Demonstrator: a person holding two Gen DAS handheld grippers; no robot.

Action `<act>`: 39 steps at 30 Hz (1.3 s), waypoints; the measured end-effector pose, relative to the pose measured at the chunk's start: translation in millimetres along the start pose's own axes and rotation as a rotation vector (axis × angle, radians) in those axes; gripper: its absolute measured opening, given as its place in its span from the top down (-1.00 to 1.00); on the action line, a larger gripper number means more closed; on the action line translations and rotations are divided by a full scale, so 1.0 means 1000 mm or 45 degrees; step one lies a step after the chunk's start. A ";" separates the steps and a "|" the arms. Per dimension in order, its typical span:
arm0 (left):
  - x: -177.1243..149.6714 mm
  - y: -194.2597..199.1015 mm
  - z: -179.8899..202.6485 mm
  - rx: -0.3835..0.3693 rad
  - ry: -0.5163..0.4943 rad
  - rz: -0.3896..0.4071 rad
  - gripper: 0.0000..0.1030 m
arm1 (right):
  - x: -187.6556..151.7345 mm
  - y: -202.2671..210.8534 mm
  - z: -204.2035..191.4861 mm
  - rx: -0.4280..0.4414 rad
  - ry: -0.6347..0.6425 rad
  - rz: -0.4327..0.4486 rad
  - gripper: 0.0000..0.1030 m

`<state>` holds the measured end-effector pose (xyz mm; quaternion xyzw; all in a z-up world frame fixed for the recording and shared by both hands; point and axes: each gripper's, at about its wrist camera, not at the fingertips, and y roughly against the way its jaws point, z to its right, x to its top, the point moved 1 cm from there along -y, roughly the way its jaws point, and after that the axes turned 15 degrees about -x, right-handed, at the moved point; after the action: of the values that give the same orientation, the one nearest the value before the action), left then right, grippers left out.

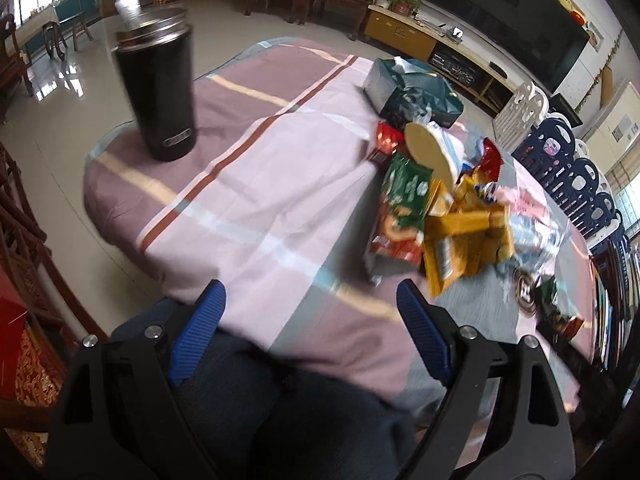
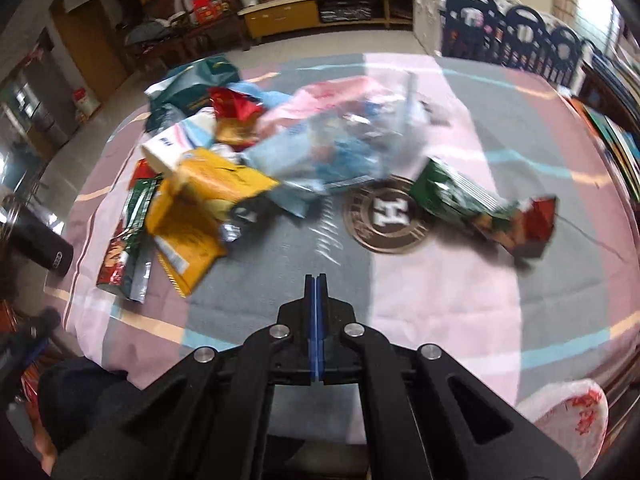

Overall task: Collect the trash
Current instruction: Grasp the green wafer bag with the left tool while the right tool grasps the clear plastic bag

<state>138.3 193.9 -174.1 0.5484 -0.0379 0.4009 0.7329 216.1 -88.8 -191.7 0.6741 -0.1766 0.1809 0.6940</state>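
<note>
Your table [image 1: 248, 200] wears a soft cloth of broad pink, mauve and grey bands crossed by thin cream, rust and pale blue stripes. The trash pile [image 2: 240, 152] sits toward the far side of the table, crinkled foil and film heaped together. Only your right wrist view shows the clear plastic bag [image 2: 352, 140] slumped over the pile, blurred, and the round brown emblem [image 2: 390, 214] printed on the cloth with a white letter H at its centre. That view also shows a green and red wrapper [image 2: 484, 210] lying alone toward the right edge, well apart from the heap.

Your left wrist view gives the tall black tumbler [image 1: 158, 88] best: a smooth cylinder with a metal rim and a small label too blurred to read, standing near the far left corner. A dark teal pouch [image 1: 416, 92] lies at the far end of the pile. A glossy yellow packet [image 1: 464, 240] and a green and red snack bag [image 1: 400, 216] face you, touching; their print cannot be read. A white paper cup [image 1: 436, 152] lies tipped on its side among them.

Your left gripper [image 1: 312, 312] has its ribbed blue pads spread wide with nothing between them. Your right gripper [image 2: 316, 284] has its pads pressed together, empty, above the near grey band.
</note>
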 end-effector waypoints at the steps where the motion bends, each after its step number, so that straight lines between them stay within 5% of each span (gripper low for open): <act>1: 0.008 -0.010 0.007 -0.010 -0.018 -0.008 -0.74 | -0.001 0.000 0.012 -0.007 -0.028 -0.006 0.85; 3: 0.019 -0.034 0.020 -0.010 -0.083 -0.047 -0.82 | -0.001 0.003 0.035 -0.042 -0.066 -0.001 0.48; 5: 0.027 -0.067 0.030 0.011 -0.144 -0.146 -0.82 | 0.002 0.008 0.056 -0.077 -0.112 0.029 -0.27; 10: 0.027 -0.112 0.033 0.033 -0.169 -0.276 -0.82 | 0.014 0.012 0.112 -0.194 -0.219 0.111 -0.57; 11: 0.026 -0.115 0.032 0.025 -0.163 -0.289 -0.73 | 0.018 0.009 0.120 -0.212 -0.229 0.116 -0.61; 14: 0.028 -0.116 0.026 -0.051 -0.119 -0.295 0.09 | 0.027 -0.007 0.132 -0.268 -0.244 0.093 -0.62; 18: 0.032 -0.108 0.016 -0.084 -0.075 -0.235 0.67 | 0.030 -0.014 0.124 -0.214 -0.289 0.067 -0.62; 28: 0.042 -0.045 0.007 -0.006 -0.080 0.129 0.77 | 0.031 -0.010 -0.013 0.065 0.030 0.103 -0.62; 30: 0.043 -0.036 -0.003 0.015 -0.070 0.160 0.77 | 0.038 -0.018 -0.013 0.049 -0.071 0.078 -0.62; 35: 0.044 -0.043 -0.013 0.012 -0.034 0.123 0.77 | 0.053 -0.057 0.022 0.255 -0.536 -0.161 -0.63; 39: 0.042 -0.040 -0.013 0.007 -0.049 0.122 0.75 | 0.072 -0.071 0.026 0.202 -0.706 -0.188 -0.81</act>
<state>187.0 224.0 -189.8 0.5556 -0.0771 0.4250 0.7104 313.9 -115.9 -217.5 0.7610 -0.2951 -0.0479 0.5757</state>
